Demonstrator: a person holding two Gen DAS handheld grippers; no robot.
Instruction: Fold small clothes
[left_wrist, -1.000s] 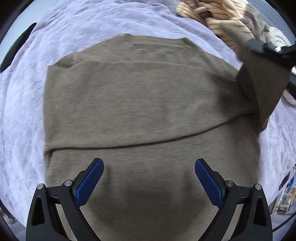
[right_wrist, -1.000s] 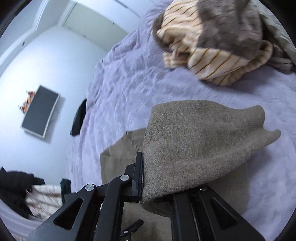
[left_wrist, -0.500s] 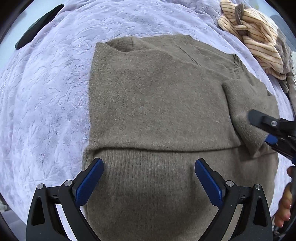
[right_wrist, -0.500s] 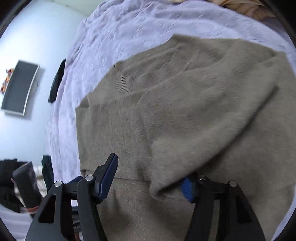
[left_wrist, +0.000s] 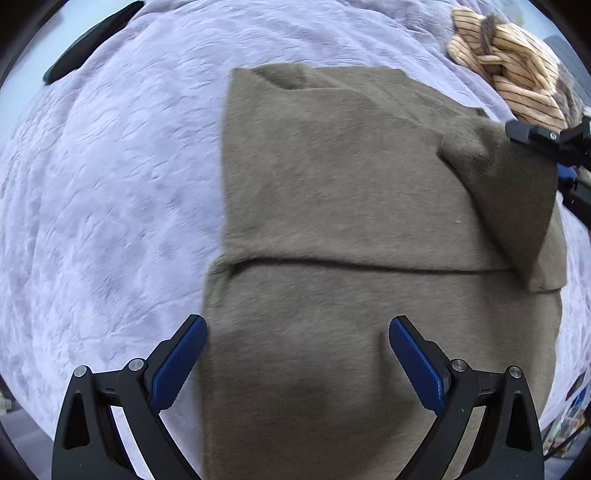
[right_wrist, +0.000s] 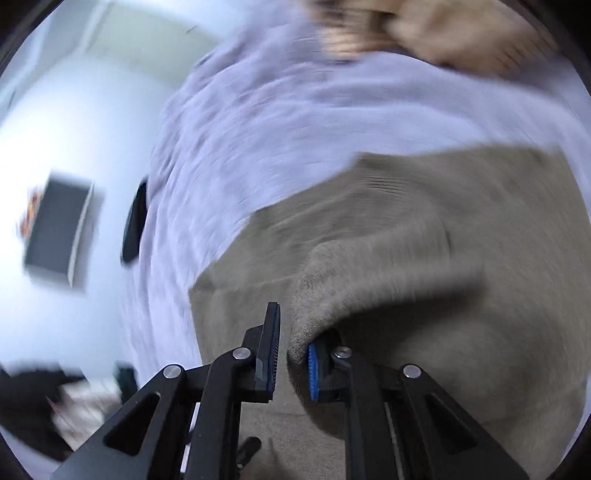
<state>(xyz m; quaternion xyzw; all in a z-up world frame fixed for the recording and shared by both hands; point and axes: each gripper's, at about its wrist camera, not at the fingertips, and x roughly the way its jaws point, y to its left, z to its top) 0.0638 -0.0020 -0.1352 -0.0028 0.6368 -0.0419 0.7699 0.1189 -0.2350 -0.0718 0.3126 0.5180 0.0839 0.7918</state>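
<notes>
Left wrist: spread left claw (left_wrist: 297, 354) over sweater (left_wrist: 332, 206); right claw (right_wrist: 291, 363) narrowing, sleeve (right_wrist: 369, 284) between.

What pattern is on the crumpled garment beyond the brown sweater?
Cream with thin dark stripes; the crumpled garment shows best in the left wrist view.

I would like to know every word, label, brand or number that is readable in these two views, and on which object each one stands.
No text can be read in either view.
The olive sweater: no tag or print visible.
The striped garment: stripes only, no lettering.
The dark screen on the wall: blurred, nothing legible.
The colourful items at the lower right edge: too small to read.
</notes>
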